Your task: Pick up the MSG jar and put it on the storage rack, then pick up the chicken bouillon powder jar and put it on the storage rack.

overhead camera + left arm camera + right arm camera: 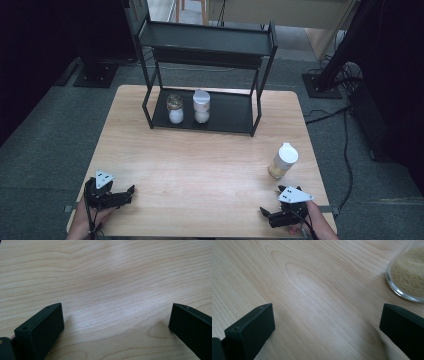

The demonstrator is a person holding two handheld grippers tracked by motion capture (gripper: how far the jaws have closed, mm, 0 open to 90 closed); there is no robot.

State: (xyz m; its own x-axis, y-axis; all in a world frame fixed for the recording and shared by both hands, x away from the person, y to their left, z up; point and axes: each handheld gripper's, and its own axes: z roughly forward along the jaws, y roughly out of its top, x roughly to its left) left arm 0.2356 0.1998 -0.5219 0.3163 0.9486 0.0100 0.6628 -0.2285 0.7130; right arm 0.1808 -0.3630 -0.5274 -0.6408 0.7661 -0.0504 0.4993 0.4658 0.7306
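A glass jar (284, 161) with a white lid and beige grains stands on the wooden table (200, 160) at the right. Its base (408, 272) sits at the upper right of the right gripper view. My right gripper (265, 216) lies near the table's front right corner, below the jar and apart from it, open (327, 315) over bare wood. At the front left corner my left gripper (129, 195) is open (116, 315) with nothing between its jaws. Two more jars, one with a dark patterned lid (175, 108) and one with a white lid (201, 106), stand on the rack's lower shelf.
A black two-tier metal rack (227, 112) stands at the table's far edge; its upper shelf (205, 39) holds nothing. Grey carpet, black stands and cables surround the table. Bare wood lies between the rack and the grippers.
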